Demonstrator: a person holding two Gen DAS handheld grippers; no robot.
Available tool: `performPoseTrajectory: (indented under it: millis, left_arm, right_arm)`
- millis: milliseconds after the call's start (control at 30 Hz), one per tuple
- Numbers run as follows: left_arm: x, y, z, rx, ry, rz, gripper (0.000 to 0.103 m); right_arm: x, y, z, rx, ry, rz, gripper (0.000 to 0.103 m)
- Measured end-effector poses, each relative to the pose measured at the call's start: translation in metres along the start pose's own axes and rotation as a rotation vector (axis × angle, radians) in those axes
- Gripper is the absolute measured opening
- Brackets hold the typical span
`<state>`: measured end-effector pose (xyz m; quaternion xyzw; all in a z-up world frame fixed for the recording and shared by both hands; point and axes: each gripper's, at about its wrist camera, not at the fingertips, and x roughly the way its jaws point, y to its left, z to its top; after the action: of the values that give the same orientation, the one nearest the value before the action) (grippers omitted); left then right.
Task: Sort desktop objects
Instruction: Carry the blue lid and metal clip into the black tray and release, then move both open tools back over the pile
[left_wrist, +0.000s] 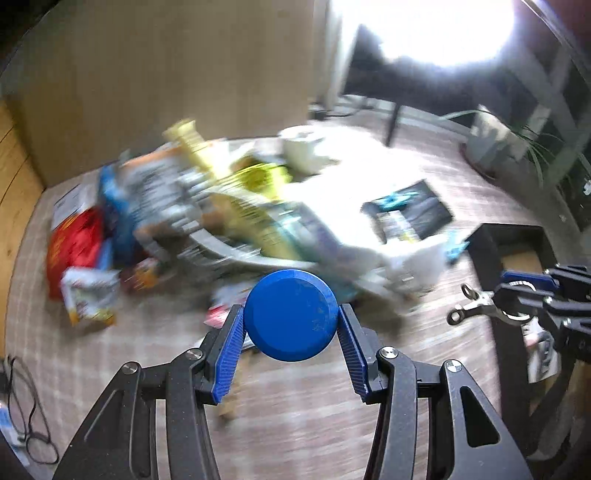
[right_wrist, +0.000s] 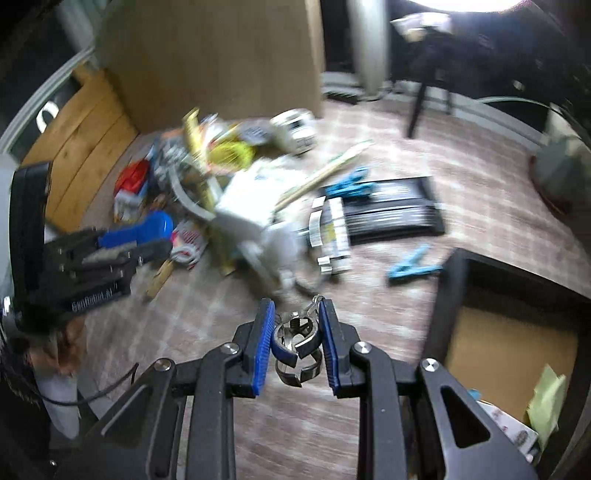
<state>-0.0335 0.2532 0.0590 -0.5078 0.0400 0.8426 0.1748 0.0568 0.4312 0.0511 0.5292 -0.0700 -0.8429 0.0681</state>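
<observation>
A round blue lid sits between the blue pads of my left gripper, which is shut on it above the patterned carpet. In the right wrist view the same lid shows edge-on in the left gripper at the left. My right gripper is shut on a bunch of metal key rings with a clasp. From the left wrist view the right gripper is at the right edge, the metal clasp sticking out of it. Both views are motion-blurred.
A heap of snack bags, papers and white items lies on the carpet ahead. Beside it are a flat black case and a blue clip. An open black bin with paper inside stands at the right. A potted plant is far right.
</observation>
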Motion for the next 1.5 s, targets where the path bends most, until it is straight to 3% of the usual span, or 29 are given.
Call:
performPoseTrajectory:
  millis: [433,567,833,1000,1100,1267,1500]
  left_arm:
    - [0.012,-0.172,0.014,0.253,0.026,-0.217,0.048]
    - [0.019,-0.218,0.005,0.334,0.054,-0.261,0.048]
    - [0.017,-0.275,-0.008,0.450,0.077,-0.308,0.048]
    - [0.015,-0.288,-0.014,0.488,0.095,-0.316,0.049]
    - [0.015,-0.288,-0.015,0.482,0.094,-0.301,0.067]
    - [0.010,-0.270,-0.012,0.459,0.068,-0.265,0.067]
    - [0.007,-0.213,-0.004,0.370,0.055,-0.179,0.067]
  right_arm:
    - [-0.044,-0.138,-0.032,0.305,-0.063,-0.196,0.024]
    - [-0.047,-0.163,-0.049,0.373,-0.065,-0.214,0.024]
    - [-0.054,-0.192,-0.073,0.464,-0.067,-0.242,0.025]
    - [-0.058,-0.196,-0.077,0.472,-0.070,-0.246,0.025]
    - [-0.059,-0.195,-0.075,0.479,-0.065,-0.253,0.041]
    - [-0.061,-0.184,-0.068,0.455,-0.071,-0.240,0.044]
    - [-0.053,-0.153,-0.047,0.387,-0.071,-0.191,0.044]
